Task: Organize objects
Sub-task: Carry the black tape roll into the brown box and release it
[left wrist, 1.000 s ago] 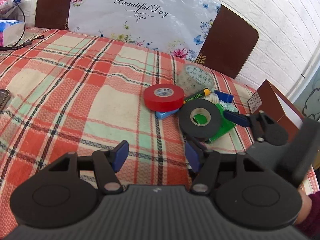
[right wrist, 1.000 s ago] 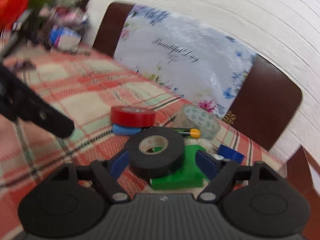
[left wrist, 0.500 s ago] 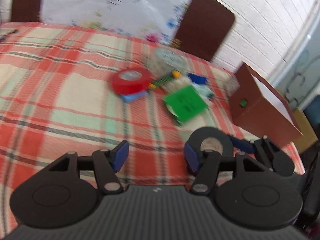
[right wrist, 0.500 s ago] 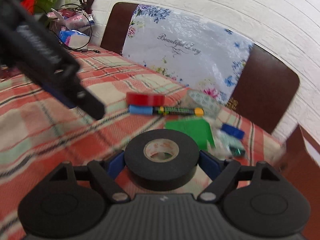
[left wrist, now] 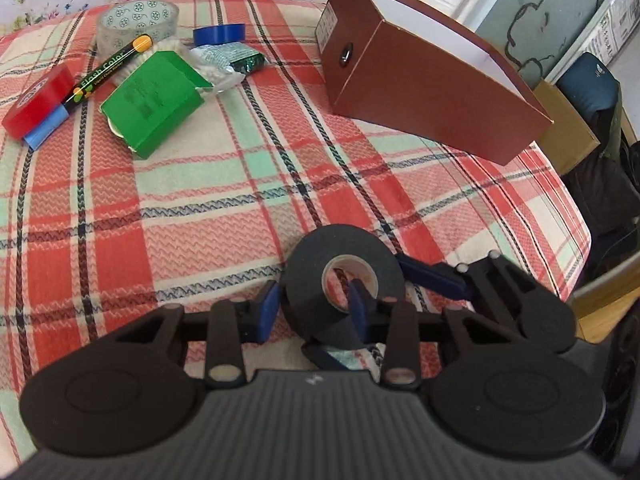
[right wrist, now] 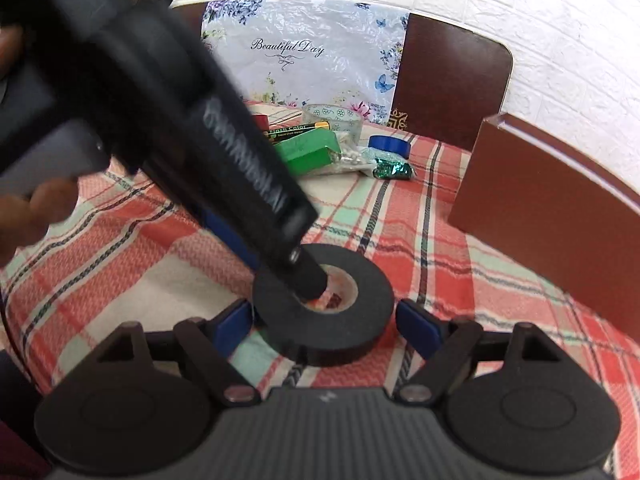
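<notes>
Black tape roll [left wrist: 316, 280]: light, stiff, grippy; best pinched thru the ring wall. Left hand-held gripper [left wrist: 312, 308] pinching that wall, one finger inside core. Right hand-held gripper [right wrist: 324, 322] spread, straddling roll w/o contact.

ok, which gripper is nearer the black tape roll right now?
Left. The left gripper has one finger in the core of the black tape roll and the other outside its wall. The right gripper straddles the roll, a small gap showing on each side.

A red, cream and mint plaid cloth [left wrist: 224, 200] covers the desk. Behind it stands a dark brown chair [right wrist: 452, 80] draped with a floral "Beautiful Day" sheet [right wrist: 304, 52], against a white brick-patterned wall [right wrist: 520, 8]. Daylight falls evenly across everything.
</notes>
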The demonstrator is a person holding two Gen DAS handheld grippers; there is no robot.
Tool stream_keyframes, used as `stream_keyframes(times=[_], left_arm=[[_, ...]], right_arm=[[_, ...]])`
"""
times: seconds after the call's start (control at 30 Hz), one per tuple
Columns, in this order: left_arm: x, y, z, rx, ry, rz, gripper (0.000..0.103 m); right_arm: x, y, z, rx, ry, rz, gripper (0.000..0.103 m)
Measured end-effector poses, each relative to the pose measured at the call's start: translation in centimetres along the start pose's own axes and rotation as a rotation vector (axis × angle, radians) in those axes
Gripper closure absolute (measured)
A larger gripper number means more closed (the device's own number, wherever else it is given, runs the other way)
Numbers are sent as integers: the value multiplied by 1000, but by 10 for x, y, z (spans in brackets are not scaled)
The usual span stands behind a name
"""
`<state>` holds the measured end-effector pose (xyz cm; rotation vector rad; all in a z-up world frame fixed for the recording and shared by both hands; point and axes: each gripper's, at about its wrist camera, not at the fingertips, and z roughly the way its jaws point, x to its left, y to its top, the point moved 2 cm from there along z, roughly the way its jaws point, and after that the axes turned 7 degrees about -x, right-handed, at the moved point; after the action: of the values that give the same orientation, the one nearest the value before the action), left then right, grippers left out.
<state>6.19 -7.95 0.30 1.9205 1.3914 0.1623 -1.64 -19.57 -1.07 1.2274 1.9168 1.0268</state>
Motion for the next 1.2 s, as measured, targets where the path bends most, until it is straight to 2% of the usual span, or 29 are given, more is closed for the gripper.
stream_keyframes(times=[0.1,0.23,0.4,0.53,0.7,0.83,0.9,0.97,1.03,1.2], left_arm=[[-3,5,-2,1,23,-16,71],[-31,31,-11,-63,36,75,74],[-89,89,-13,-182,4,210,74],[-134,129,7,-257,-49,293,74],[-168,161,51,-289,-103,338,74],[-184,167,82,-269,-106,348,74],[-184,166,92,-256,-99,344,72],[-184,164,101,-225,-75,340,72],[-185,159,102,-209,-62,353,71],[-182,146,83,-248,2,394,60]], right_arm=[[-11,-1,0,-15,34,89,25],[-24,4,-11,-101,-7,124,25],[-68,36,-27,-278,-157,107,25],[-119,59,-30,-358,-296,91,25],[-184,66,-20,-356,-406,123,25],[-217,60,-6,-309,-437,153,25],[-224,55,2,-286,-447,155,25],[-227,53,1,-299,-443,169,26],[-221,53,-1,-310,-477,138,26],[-207,49,-11,-331,-470,165,29]])
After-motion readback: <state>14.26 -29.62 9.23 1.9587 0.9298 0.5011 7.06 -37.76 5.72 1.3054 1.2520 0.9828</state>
